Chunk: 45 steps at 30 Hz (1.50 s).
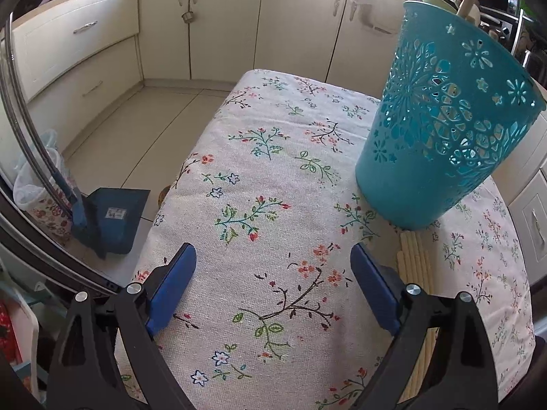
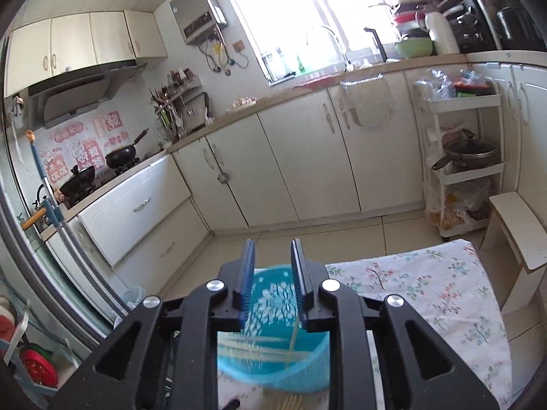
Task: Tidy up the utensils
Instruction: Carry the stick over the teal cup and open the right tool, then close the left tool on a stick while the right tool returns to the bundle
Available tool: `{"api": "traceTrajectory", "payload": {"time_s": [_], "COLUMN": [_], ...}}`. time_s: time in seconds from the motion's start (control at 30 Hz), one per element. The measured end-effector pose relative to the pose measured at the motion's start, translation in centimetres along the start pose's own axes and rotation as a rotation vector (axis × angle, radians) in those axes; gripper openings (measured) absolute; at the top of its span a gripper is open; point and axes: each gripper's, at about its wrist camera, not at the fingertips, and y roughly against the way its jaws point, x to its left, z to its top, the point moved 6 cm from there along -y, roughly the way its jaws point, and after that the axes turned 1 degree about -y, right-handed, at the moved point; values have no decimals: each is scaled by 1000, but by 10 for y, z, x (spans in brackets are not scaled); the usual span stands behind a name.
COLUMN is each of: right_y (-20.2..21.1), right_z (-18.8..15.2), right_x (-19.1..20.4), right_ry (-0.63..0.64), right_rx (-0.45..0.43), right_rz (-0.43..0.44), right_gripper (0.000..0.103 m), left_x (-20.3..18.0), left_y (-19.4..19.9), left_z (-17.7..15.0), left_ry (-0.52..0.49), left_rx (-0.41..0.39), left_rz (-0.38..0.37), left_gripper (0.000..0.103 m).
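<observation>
A teal perforated plastic basket point(image 1: 441, 126) stands on the floral tablecloth point(image 1: 259, 157) at the right. In the right wrist view the basket point(image 2: 273, 335) lies below the fingers, with several pale chopsticks point(image 2: 253, 348) inside it. More pale chopsticks point(image 1: 415, 263) lie on the cloth just in front of the basket. My left gripper point(image 1: 273, 283) is open and empty, low over the cloth, left of those chopsticks. My right gripper point(image 2: 272, 270) is above the basket's mouth, jaws part open with nothing between them.
Cream kitchen cabinets point(image 1: 212, 24) run beyond the table. A blue dustpan point(image 1: 109, 218) stands on the tiled floor at left. A white shelf cart point(image 2: 461, 164) and a small stool point(image 2: 516, 229) stand right of the table. The cloth point(image 2: 427, 290) drops off at the table's edges.
</observation>
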Motion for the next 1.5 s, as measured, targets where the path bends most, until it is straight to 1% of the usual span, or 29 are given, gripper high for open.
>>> {"api": "traceTrajectory", "payload": {"time_s": [0.03, 0.1, 0.17, 0.2, 0.23, 0.33, 0.5, 0.63, 0.87, 0.97, 1.03, 1.13, 1.2, 1.23, 1.33, 1.4, 1.5], "right_y": [8, 17, 8, 2, -7, -27, -51, -61, -58, -56, -54, -50, -48, -46, -44, -43, -44], "right_z": [-11, -54, -112, -132, -157, -187, -194, -200, -206, -204, -200, -193, -188, -187, -186, -186, -185], "right_x": [-1, -5, -11, -14, -18, -22, -17, -16, -15, -19, -29, -51, -69, -76, -89, -92, -93], "right_ry": [3, 17, 32, 30, 18, -10, 5, 32, 120, 146, 166, 159, 135, 106, -7, -39, -55], "right_rx": [9, 91, 244, 296, 367, 448, 481, 494, 493, 494, 491, 478, 466, 460, 447, 446, 446], "right_rz": [-6, -28, -55, -69, -82, -96, -112, -136, -154, -161, -188, -232, -258, -249, -181, -161, -148], "right_gripper": [25, 25, 25, 25, 24, 22, 22, 21, 18, 15, 8, 8, 8, 8, 8, 8, 8], "left_x": [0, 0, 1, 2, 2, 4, 8, 8, 7, 8, 6, -3, -16, -22, -42, -53, -63], "left_y": [0, 1, 2, 2, 3, 5, 5, 4, 4, 4, 3, -1, -2, -1, 8, 10, 9], "left_z": [0, 0, 1, 1, 1, 1, 1, 1, 1, 1, 1, 0, -2, -3, -9, -14, -21], "left_ry": [2, 6, 13, 18, 22, 35, 56, 52, 52, 51, 44, -2, -71, -107, -209, -248, -279], "left_rx": [0, -4, -10, -14, -17, -25, -24, -23, -22, -22, -18, -1, 15, 12, -7, 6, 34], "left_rz": [2, 5, 3, -1, -2, -8, -9, -13, -16, -16, -21, -37, -48, -54, -67, -77, -75], "left_gripper": [88, 88, 88, 88, 88, 88, 88, 88, 88, 88, 88, 88, 88, 88, 88, 88, 88]}}
